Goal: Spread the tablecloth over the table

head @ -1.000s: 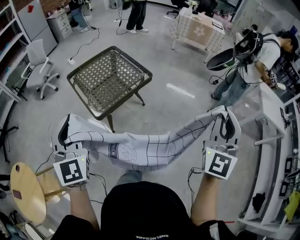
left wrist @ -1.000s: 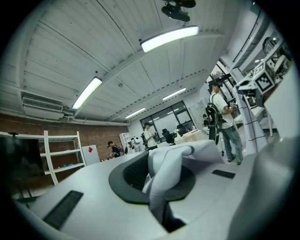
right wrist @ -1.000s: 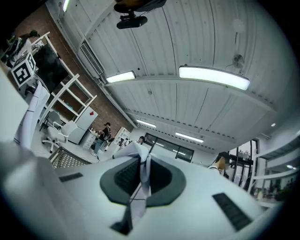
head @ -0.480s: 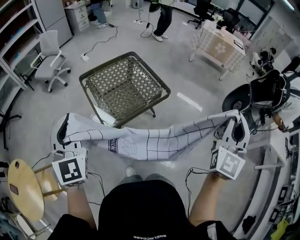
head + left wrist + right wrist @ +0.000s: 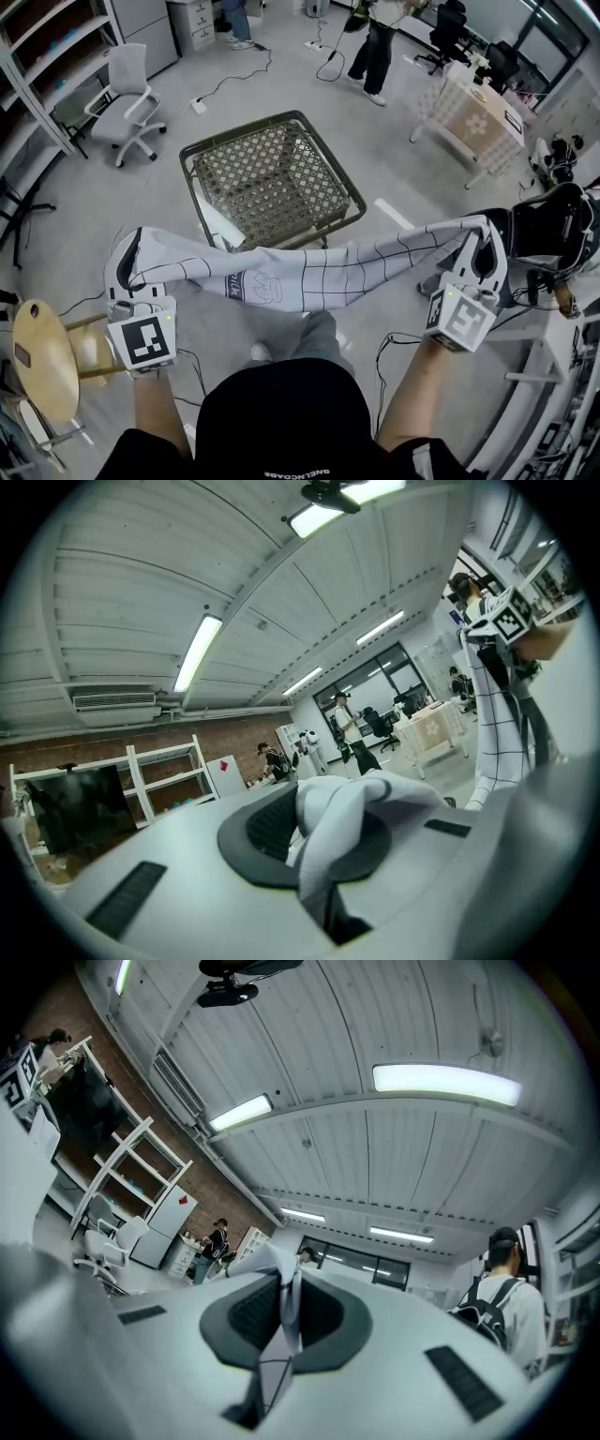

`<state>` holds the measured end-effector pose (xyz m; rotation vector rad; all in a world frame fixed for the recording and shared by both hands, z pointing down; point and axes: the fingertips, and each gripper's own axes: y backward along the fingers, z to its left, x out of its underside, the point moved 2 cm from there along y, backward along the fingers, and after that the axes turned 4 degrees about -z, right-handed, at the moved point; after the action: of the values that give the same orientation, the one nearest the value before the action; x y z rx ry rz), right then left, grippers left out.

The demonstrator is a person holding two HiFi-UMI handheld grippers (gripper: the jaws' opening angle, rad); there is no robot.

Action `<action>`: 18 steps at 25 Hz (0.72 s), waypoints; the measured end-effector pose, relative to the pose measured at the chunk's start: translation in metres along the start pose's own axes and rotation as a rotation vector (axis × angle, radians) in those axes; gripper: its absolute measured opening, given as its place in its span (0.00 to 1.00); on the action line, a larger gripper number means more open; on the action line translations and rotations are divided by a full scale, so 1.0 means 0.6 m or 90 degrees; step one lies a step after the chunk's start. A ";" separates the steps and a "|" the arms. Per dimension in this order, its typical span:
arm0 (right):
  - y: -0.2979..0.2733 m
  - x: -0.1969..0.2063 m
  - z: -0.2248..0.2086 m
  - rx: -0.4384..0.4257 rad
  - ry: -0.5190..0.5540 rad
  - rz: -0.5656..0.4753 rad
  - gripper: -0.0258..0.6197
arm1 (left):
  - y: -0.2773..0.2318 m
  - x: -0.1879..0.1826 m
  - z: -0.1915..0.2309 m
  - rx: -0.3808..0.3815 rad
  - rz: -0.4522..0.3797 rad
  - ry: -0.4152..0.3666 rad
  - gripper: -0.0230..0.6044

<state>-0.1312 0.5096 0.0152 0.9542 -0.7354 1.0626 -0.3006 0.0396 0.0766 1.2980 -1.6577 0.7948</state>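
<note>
A white tablecloth (image 5: pixel 309 272) with a thin black grid hangs stretched between my two grippers in the head view. My left gripper (image 5: pixel 127 261) is shut on its left corner, the bunched cloth (image 5: pixel 342 822) pinched between the pads. At the right, my right gripper (image 5: pixel 483 246) is shut on the other corner, a thin fold of cloth (image 5: pixel 289 1307) sticking up between its pads. The table (image 5: pixel 267 180), a square frame with a woven lattice top, stands on the floor just beyond the sagging cloth.
A round wooden stool (image 5: pixel 42 370) stands at my lower left. A white office chair (image 5: pixel 127 98) is at the far left by shelving. A covered table (image 5: pixel 473 112) and a standing person (image 5: pixel 375 42) are at the back. Another person's black headgear (image 5: pixel 553 220) is close to my right gripper.
The grippers have spread further apart and the cloth has stretched flatter between them. The right gripper has swung right and up. The table now sits more centrally ahead.
</note>
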 end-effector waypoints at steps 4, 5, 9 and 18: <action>-0.094 0.045 0.015 -0.039 -0.008 -0.010 0.05 | -0.038 0.010 -0.003 -0.054 0.032 0.001 0.06; -0.118 0.057 0.019 -0.048 -0.008 -0.013 0.05 | -0.047 0.015 -0.005 -0.066 0.043 -0.001 0.06; -0.210 0.099 0.044 -0.087 -0.007 -0.022 0.05 | -0.086 0.032 -0.015 -0.117 0.094 -0.004 0.06; -0.397 0.171 0.050 -0.149 -0.065 -0.038 0.05 | -0.142 0.020 -0.057 -0.209 0.171 -0.018 0.06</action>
<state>0.1255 0.4780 0.0499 0.8274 -0.8892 0.8601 -0.2109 0.0425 0.0996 0.8754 -1.9176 0.6251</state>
